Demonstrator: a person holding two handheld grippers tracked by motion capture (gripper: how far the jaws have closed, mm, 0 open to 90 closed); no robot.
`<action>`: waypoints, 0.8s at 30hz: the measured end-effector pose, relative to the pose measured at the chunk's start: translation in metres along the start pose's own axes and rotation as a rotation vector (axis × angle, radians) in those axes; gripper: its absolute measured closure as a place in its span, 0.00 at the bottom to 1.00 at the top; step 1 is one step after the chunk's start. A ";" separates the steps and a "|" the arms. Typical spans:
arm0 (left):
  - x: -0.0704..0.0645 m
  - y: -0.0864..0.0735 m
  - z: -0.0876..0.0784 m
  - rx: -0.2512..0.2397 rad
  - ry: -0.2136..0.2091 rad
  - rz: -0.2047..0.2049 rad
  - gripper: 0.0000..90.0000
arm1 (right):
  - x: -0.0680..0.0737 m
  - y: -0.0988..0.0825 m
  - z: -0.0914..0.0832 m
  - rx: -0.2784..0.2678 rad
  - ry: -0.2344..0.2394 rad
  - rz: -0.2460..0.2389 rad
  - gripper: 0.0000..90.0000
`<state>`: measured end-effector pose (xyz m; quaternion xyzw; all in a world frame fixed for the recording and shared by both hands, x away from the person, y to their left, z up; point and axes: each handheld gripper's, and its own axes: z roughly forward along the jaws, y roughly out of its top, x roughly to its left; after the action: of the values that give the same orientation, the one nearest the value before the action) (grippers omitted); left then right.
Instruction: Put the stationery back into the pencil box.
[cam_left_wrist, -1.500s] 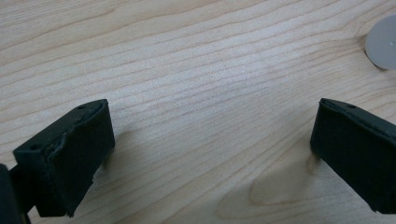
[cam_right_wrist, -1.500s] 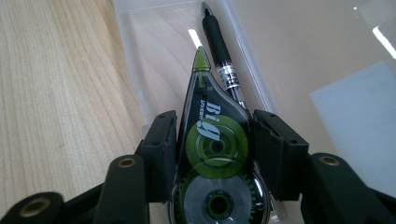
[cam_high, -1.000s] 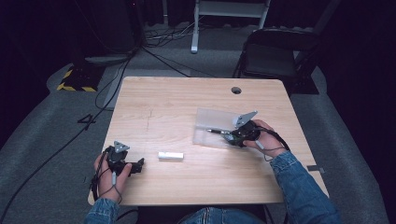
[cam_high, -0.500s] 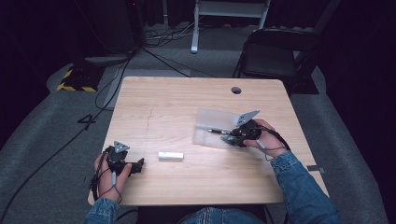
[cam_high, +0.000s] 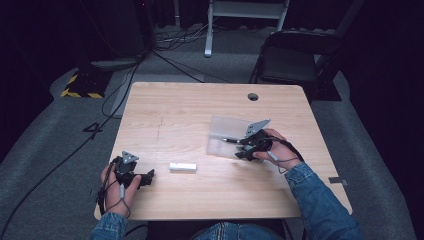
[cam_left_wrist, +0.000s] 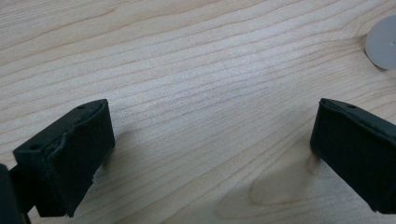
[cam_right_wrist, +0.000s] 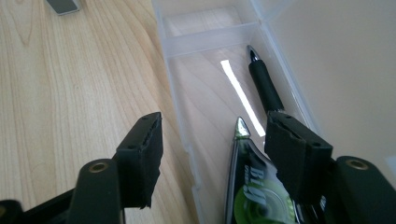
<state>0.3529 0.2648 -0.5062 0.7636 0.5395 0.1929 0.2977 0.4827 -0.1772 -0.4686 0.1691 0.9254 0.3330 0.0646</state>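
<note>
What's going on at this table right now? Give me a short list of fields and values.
Surface: light wooden table
Container: clear plastic case, lid open
Inside case: black pen and green-labelled correction tape dispenser
Right gripper: jaws have just been opening, open, straddling the case's near wall
Left gripper: open over bare wood
Also on table: small white block

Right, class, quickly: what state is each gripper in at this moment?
Left gripper: open, nothing between its jaws, over bare wooden table.
Right gripper: open, jaws just been widening, astride the clear plastic case's wall, gripping nothing.
</note>
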 end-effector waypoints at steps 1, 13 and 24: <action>0.000 0.000 0.000 0.000 0.000 0.000 0.00 | 0.000 0.000 0.002 -0.001 0.003 -0.001 0.41; 0.000 0.000 0.000 0.000 0.000 0.000 0.00 | 0.000 -0.002 0.013 0.021 0.009 0.002 0.39; 0.001 0.000 0.000 0.001 0.001 0.007 0.00 | 0.006 -0.004 0.009 0.039 0.021 -0.009 0.39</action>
<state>0.3535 0.2651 -0.5061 0.7655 0.5371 0.1939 0.2965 0.4778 -0.1724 -0.4778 0.1626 0.9331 0.3164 0.0532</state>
